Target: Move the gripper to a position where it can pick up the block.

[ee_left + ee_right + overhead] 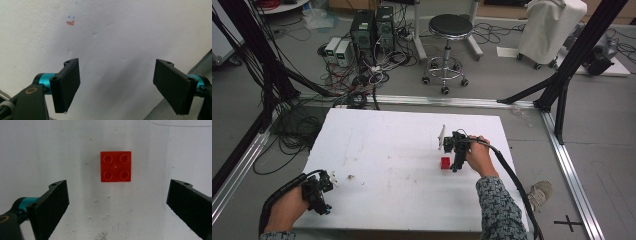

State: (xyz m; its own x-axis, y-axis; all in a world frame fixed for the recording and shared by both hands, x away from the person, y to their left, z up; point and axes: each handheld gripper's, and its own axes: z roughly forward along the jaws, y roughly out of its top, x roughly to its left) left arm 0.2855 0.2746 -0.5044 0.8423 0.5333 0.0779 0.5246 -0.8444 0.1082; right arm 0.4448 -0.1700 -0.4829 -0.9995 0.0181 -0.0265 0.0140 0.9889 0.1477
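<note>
Covering the table, scuffed white board; cables behind.

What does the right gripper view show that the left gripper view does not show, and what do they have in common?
The right gripper view has a small red square plastic brick with four studs, lying studs-up on the board ahead of the open right claw, untouched. The left gripper view has small red and blue marks on the board, the board's edge with grey floor beyond, and the open left claw holding nothing. Both share the white flat foam board and wide-apart black jaws.
</note>
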